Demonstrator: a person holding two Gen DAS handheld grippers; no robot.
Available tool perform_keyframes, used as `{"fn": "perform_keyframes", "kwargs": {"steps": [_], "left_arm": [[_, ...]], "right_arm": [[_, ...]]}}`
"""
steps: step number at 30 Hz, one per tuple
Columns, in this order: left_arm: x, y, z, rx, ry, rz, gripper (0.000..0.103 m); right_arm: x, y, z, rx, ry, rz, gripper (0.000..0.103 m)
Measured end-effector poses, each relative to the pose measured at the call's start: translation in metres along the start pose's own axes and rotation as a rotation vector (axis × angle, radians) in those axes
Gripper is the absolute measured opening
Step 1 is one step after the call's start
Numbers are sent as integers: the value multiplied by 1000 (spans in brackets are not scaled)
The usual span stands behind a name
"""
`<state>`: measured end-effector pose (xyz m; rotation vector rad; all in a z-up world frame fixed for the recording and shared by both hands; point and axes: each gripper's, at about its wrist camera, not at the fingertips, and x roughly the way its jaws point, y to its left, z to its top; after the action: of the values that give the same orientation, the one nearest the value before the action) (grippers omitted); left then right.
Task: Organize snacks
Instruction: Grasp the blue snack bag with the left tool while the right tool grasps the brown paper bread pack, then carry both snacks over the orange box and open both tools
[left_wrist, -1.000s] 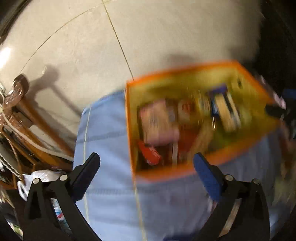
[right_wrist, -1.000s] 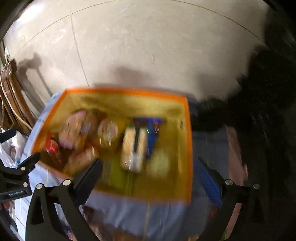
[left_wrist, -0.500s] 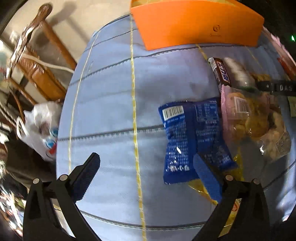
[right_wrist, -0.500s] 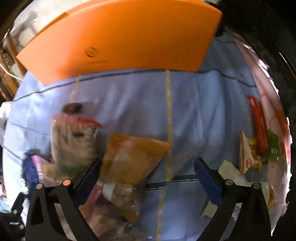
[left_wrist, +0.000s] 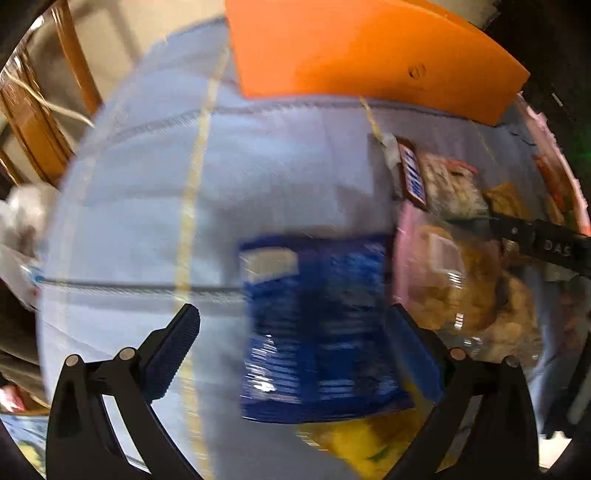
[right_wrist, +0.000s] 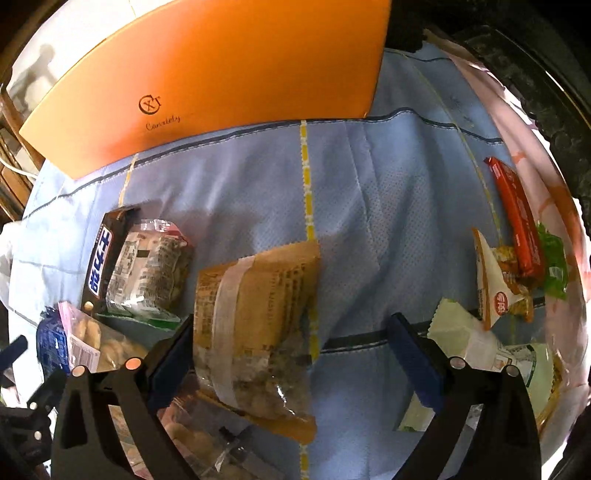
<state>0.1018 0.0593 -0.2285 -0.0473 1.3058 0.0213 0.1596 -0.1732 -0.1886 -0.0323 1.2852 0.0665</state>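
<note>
Left gripper (left_wrist: 291, 350): fingers spread wide, empty, over a motion-blurred blue packet (left_wrist: 317, 332).
Right gripper (right_wrist: 291, 350): jaws wide, gripping nothing, above a brown snack bag (right_wrist: 258, 325).
Orange box (right_wrist: 221, 74): at the blue cloth's (right_wrist: 343, 206) far edge; contents hidden.
Snacks: loose on the cloth; red bar (right_wrist: 517, 221) near its right edge.

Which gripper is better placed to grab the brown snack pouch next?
Right. The right gripper is open with the brown snack pouch lying between its fingers. The left gripper, also open, sits over the blue packet further left.
</note>
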Motion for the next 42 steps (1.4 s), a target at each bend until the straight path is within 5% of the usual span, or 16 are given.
{"fn": "perform_keyframes", "kwargs": {"steps": [2,4,10,12,14,21,31,35,39,42], "left_arm": [[15,0,-5,-10,32,32,99],[14,6,-11,-52,-25,21,99],[6,0,-15,19,-31,40,72],[5,3,-14,19,-32,32,68],[5,6,-12,42,-40,23,63],[-1,37,-6,-107,-27,-117,57],[-55,44,14,-100,-155,-57,56],[-100,47,46,-58,-260,-16,57],[-132,50,105,-47,-327,16,57],[-142,43,150,1,-390,84,57]], "right_arm": [[3,-2,0,-12,-1,-11,99],[11,2,-3,-22,-2,-24,99],[14,5,-7,-15,-21,-22,99],[9,10,-12,-35,-46,-37,84],[1,13,-12,-63,-67,-36,41],[-12,-8,-16,-6,-67,37,36],[-75,-24,-6,67,-193,168,36],[-120,-45,35,133,-308,401,36],[-148,-30,93,-12,-433,257,36],[-148,-27,136,-32,-436,233,36]]}}
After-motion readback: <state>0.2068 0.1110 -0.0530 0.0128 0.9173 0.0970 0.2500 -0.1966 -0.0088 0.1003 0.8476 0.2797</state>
